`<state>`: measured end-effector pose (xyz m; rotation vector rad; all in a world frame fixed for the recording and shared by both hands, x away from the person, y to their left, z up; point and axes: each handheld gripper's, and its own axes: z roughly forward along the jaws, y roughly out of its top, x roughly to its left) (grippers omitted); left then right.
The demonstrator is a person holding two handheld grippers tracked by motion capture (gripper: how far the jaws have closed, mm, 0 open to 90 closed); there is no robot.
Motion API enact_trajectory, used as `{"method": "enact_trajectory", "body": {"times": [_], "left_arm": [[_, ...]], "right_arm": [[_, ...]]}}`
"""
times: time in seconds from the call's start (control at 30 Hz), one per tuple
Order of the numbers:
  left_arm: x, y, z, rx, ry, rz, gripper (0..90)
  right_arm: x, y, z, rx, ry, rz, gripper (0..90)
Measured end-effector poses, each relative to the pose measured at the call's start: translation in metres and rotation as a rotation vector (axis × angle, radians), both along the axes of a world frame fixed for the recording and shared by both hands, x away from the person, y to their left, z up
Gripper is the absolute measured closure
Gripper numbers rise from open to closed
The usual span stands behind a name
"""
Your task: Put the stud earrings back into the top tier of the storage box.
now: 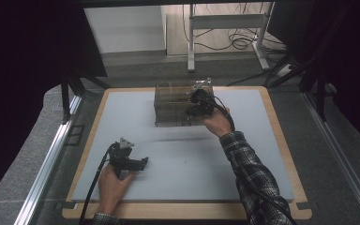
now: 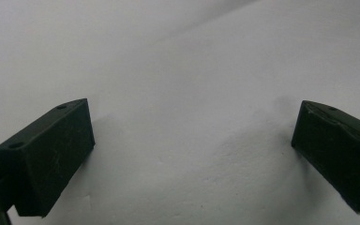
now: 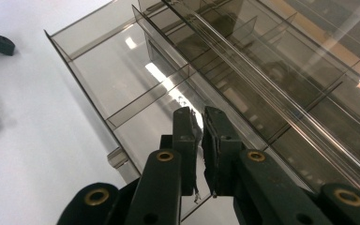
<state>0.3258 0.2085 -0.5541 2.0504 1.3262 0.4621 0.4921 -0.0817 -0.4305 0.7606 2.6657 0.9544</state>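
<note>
Two grippers are at work over a pale grey mat (image 1: 178, 154) on a wooden table (image 1: 281, 140). At the far middle of the mat stands a smoky clear plastic organizer box (image 1: 171, 105) with thin dividers inside. The right gripper (image 1: 198, 102) sits at the box's right end; in the right gripper view its jaws are drawn nearly together, pinching a thin clear wall of the box (image 3: 122, 89) between them. The left gripper (image 1: 138, 164) rests well apart from the box, low on the near left of the mat, its jaws spread wide with bare mat (image 2: 187, 93) between them.
</note>
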Motion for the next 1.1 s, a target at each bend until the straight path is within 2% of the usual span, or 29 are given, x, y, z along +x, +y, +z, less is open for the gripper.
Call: {"method": "enact_trajectory", "body": {"times": [0.43,0.53,0.63,0.83,1.1], "left_arm": [[0.0,0.0,0.0,0.0,0.0,0.0,0.0],[0.0,0.0,0.0,0.0,-0.001,0.0,0.0],[0.0,0.0,0.0,0.003,-0.001,-0.001,0.0],[0.0,0.0,0.0,0.005,-0.002,-0.002,0.0],[0.0,0.0,0.0,0.005,-0.002,-0.004,0.0]], "right_arm": [[-0.019,-0.002,0.014,0.012,0.037,0.048,74.6],[-0.025,-0.003,0.018,0.018,0.043,0.068,73.5],[-0.033,-0.004,0.02,0.002,0.05,0.101,71.4],[-0.047,-0.003,0.016,-0.039,0.063,0.143,74.7],[-0.061,-0.001,0.006,-0.068,0.086,0.174,79.5]]}}
